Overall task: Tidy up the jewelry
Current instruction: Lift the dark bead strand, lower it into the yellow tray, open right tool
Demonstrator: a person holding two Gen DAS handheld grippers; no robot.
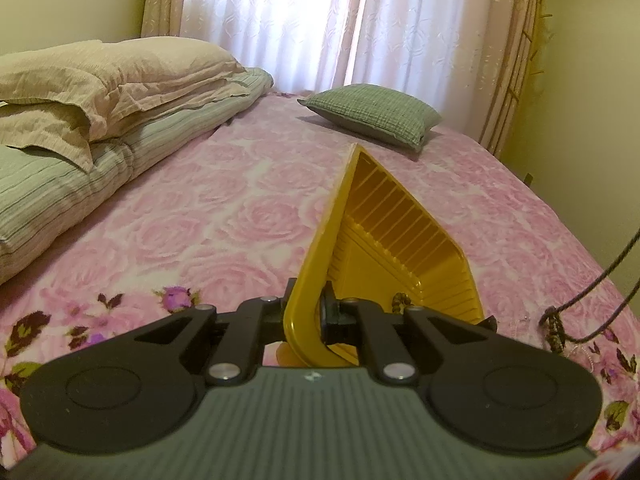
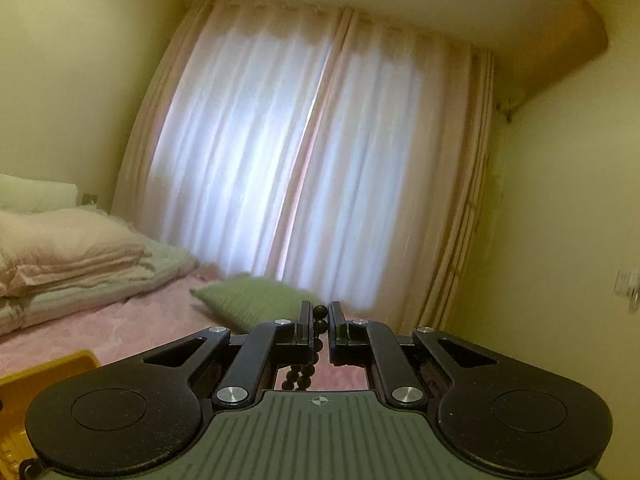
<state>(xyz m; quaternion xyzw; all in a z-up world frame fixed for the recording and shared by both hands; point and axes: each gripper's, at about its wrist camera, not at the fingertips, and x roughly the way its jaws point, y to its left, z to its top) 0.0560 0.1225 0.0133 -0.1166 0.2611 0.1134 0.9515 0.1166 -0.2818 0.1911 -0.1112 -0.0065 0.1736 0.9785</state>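
My left gripper [image 1: 306,312] is shut on the near rim of a yellow plastic tray [image 1: 384,248], which is tilted up on its edge over the pink bed. A small dark beaded piece [image 1: 401,301] lies in the tray's near corner. My right gripper [image 2: 319,322] is shut on a dark bead necklace [image 2: 320,325], lifted high and facing the curtains; its beads hang down between the fingers. A thin dark cord [image 1: 592,292] and a beaded strand [image 1: 554,330] hang at the right of the left wrist view. The tray's corner [image 2: 52,368] shows at the lower left of the right wrist view.
The bed has a pink rose bedspread [image 1: 192,208]. Folded beige and striped bedding [image 1: 80,112] is stacked at the left. A green pillow [image 1: 372,114] lies at the far side near the white curtains [image 1: 280,20]. A yellow wall [image 1: 592,80] is at the right.
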